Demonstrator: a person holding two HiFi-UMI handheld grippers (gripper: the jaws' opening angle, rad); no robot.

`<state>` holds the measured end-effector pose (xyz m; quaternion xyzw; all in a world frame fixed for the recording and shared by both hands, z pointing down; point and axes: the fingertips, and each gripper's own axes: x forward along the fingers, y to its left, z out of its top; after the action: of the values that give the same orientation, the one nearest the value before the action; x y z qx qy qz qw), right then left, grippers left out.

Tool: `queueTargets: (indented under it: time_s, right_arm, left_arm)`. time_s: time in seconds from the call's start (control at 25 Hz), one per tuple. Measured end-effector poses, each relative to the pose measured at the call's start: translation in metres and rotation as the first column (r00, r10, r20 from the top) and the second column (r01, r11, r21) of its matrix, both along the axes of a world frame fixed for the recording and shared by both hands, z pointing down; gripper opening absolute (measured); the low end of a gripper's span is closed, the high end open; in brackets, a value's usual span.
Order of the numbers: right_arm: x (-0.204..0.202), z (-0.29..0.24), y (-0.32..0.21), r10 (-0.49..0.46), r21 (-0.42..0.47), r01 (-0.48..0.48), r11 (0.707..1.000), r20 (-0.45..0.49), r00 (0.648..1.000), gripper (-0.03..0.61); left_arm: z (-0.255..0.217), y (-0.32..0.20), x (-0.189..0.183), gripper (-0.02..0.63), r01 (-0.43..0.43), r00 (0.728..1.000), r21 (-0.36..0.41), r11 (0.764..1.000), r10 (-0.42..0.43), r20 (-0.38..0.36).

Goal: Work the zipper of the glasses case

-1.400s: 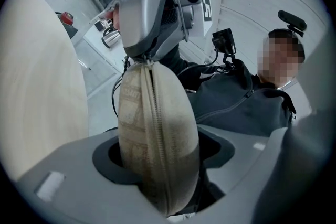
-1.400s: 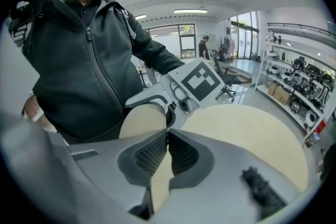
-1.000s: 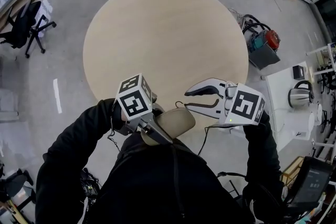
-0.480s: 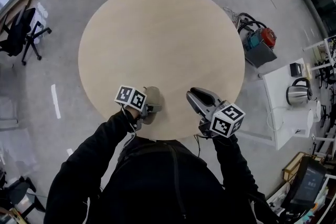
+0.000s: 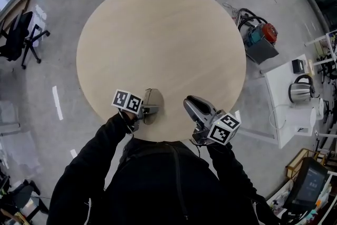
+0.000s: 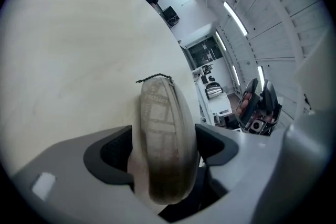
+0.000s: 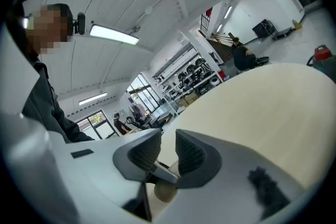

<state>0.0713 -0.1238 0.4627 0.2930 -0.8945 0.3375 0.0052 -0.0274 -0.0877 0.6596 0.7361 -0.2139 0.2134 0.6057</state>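
Working surface is the round pale bench [image 5: 158, 34], bare except for the task item. The glasses case [image 6: 164, 134] sits at the near edge of the bench, directly in front of the person, standing on its narrow side with one end pointing toward the bench centre.

The case is a rounded tan shell with a woven fabric cover. Judged from its look, it is light and semi-rigid. It should keep its shape under moderate squeeze but dent under a hard one. The textured cloth should offer good friction, so slip is unlikely. Take hold of the body across its two broad flanks, clear of the zipper line.

The left gripper [image 5: 146, 111] does exactly this. The case stands between its jaws, with a pad against each flank. These jaws have just been opening, so the hold appears light, with the bench carrying the weight.

The right gripper [image 7: 168, 144] hovers just beside the case, apart from it. Its jaws stand a narrow gap apart, with nothing between the pads.

The zipper pull cord [image 6: 155, 79] is a short dark braided loop lying at the far end of the case. It appears thin and limp. It calls for a fingertip pinch by the right jaws while the left jaws brace the shell.
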Motion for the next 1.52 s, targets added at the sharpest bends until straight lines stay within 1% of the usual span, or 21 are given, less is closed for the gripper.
queueTargets:
  time_s: [0.08,0.16,0.44,0.56,0.64,0.68,0.76,0.8,0.88,1.0,1.08,1.2,1.24,1.32,1.4,1.48,1.52]
  right_arm:
    - [0.001,0.002,-0.001,0.011,-0.015,-0.011,1.0,0.007,1.0,0.086]
    - [0.002,0.002,-0.002,0.011,-0.018,-0.011,1.0,0.006,1.0,0.086]
    - [0.0,0.002,-0.011,0.015,-0.022,-0.015,1.0,0.004,1.0,0.086]
    - [-0.001,0.0,-0.011,0.003,-0.013,-0.003,1.0,0.01,1.0,0.086]
    - [-0.003,-0.003,-0.012,0.0,-0.013,0.0,1.0,0.013,1.0,0.086]
    - [-0.004,-0.004,-0.012,0.002,-0.012,-0.001,1.0,0.012,1.0,0.086]
    - [-0.008,-0.009,-0.014,0.013,-0.008,-0.013,1.0,0.006,1.0,0.086]
    - [-0.01,-0.013,-0.016,0.022,-0.004,-0.022,1.0,0.0,1.0,0.086]
    - [-0.013,-0.019,-0.019,0.042,0.005,-0.041,0.999,-0.022,0.999,0.086]
    - [-0.016,-0.032,-0.022,0.053,0.024,-0.051,0.998,-0.071,0.996,0.086]
    - [-0.019,-0.043,-0.022,0.046,0.042,-0.042,0.998,-0.097,0.994,0.086]
    - [-0.025,-0.063,-0.018,0.031,0.085,-0.022,0.996,-0.11,0.993,0.086]
    - [-0.026,-0.069,-0.016,0.029,0.101,-0.018,0.995,-0.113,0.993,0.086]
    - [-0.028,-0.08,-0.011,0.022,0.129,-0.004,0.992,-0.133,0.991,0.086]
    - [-0.03,-0.085,-0.005,0.007,0.154,0.022,0.988,-0.187,0.982,0.086]
    - [-0.031,-0.088,-0.001,0.001,0.175,0.042,0.984,-0.238,0.971,0.086]
    - [-0.032,-0.091,0.001,0.002,0.186,0.046,0.981,-0.246,0.969,0.086]
  left_arm:
    - [0.0,-0.003,-0.008,0.388,-0.01,0.999,0.033,0.999,0.008,0.051]
    - [-0.001,-0.006,-0.018,0.405,-0.002,0.996,0.063,0.998,-0.004,0.094]
    - [-0.006,-0.014,-0.055,0.403,0.063,0.98,0.143,0.988,-0.088,0.18]
    - [-0.013,-0.015,-0.063,0.393,0.107,0.973,0.182,0.977,-0.14,0.183]
    - [-0.027,-0.017,-0.068,0.39,0.169,0.968,0.209,0.963,-0.203,0.15]
    - [-0.038,-0.019,-0.073,0.386,0.202,0.963,0.228,0.952,-0.236,0.132]
    - [-0.065,-0.025,-0.085,0.368,0.252,0.95,0.292,0.923,-0.293,0.105]
    - [-0.082,-0.028,-0.09,0.36,0.265,0.945,0.337,0.904,-0.312,0.095]
    - [-0.119,-0.037,-0.093,0.325,0.27,0.941,0.437,0.858,-0.332,0.07]
    - [-0.172,-0.047,-0.079,0.251,0.236,0.952,0.57,0.787,-0.305,0.028]
    - [-0.201,-0.048,-0.063,0.165,0.208,0.963,0.637,0.742,-0.27,0.0]
    - [-0.235,-0.044,-0.042,0.045,0.199,0.971,0.701,0.685,-0.235,-0.046]
    - [-0.245,-0.042,-0.037,0.023,0.198,0.973,0.717,0.669,-0.225,-0.058]
    - [-0.261,-0.037,-0.026,0.009,0.188,0.977,0.745,0.64,-0.2,-0.075]
    - [-0.274,-0.033,-0.017,0.006,0.169,0.982,0.769,0.617,-0.171,-0.079]
    - [-0.28,-0.029,-0.01,0.006,0.137,0.987,0.793,0.594,-0.146,-0.061]
    - [-0.28,-0.027,-0.008,0.006,0.121,0.989,0.802,0.585,-0.139,-0.048]
